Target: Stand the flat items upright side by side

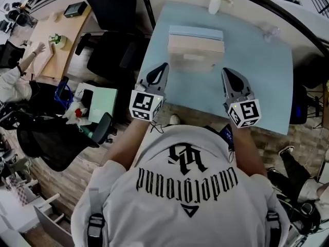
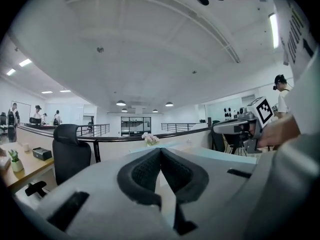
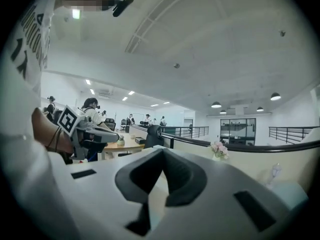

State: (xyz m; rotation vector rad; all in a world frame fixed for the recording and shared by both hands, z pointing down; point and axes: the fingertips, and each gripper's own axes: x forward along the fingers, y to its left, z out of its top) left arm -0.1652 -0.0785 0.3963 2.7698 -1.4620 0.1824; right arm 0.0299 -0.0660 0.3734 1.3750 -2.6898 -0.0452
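Beige and blue flat items [image 1: 196, 45], long axes crosswise on table [image 1: 257, 86]

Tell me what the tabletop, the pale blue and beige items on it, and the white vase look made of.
Tabletop: matte pale blue, even colour without grain, likely laminate.
Blue item: smooth and flat, card or plastic, unclear.
Beige item: matte, cardboard or light wood by its tone.
Vase: white, probably ceramic; too small for certainty.

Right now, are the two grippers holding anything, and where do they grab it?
Nothing. The left gripper and right gripper are both shut, nothing between their jaws.
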